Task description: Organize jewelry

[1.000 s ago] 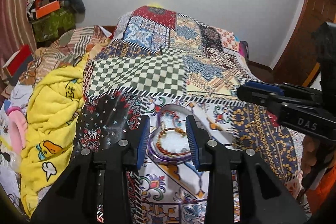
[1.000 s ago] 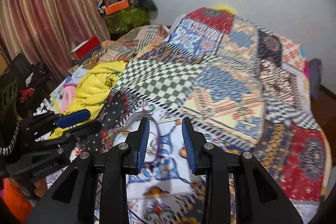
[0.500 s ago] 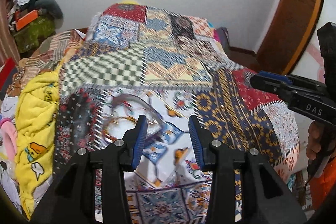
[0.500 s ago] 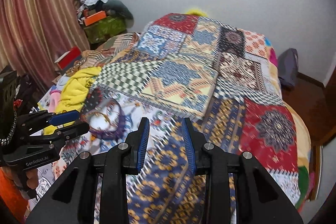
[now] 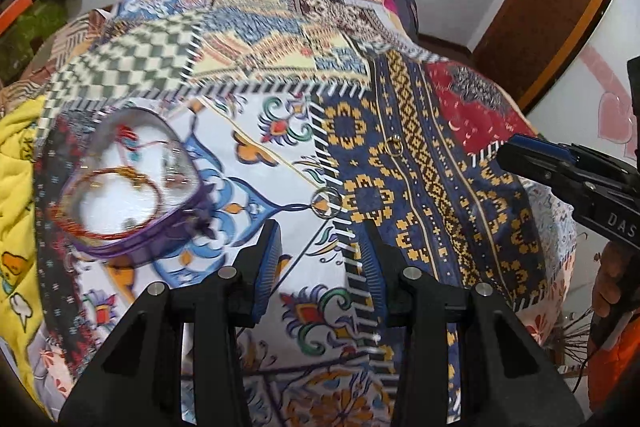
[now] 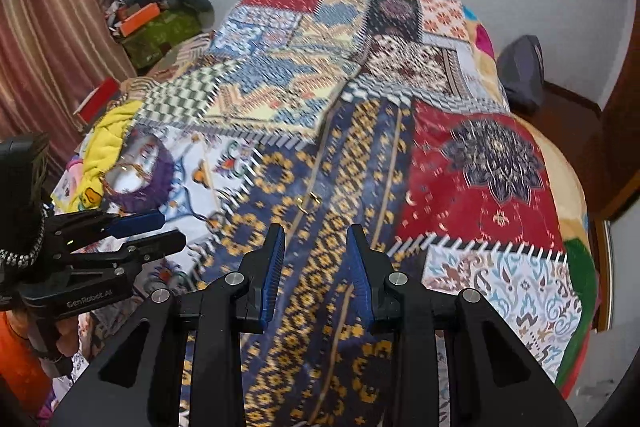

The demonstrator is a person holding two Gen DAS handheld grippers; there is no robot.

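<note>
**Two rings loose on the quilt, both grippers empty**

A small silver ring (image 5: 327, 202) lies on the patchwork bedspread (image 5: 420, 187) just beyond the left gripper (image 5: 320, 259), roughly in line with the gap between its spread fingers. A small gold ring (image 6: 309, 203) lies just ahead of the right gripper (image 6: 315, 261), whose fingers also stand apart. Far left sits a purple-rimmed heart-shaped box (image 5: 132, 187) holding a red-and-gold bangle (image 5: 108, 203).

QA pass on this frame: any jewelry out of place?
Yes. Two rings lie loose on the quilt, outside the heart-shaped box: a silver ring just ahead of the left gripper, and a gold ring further right.
</note>
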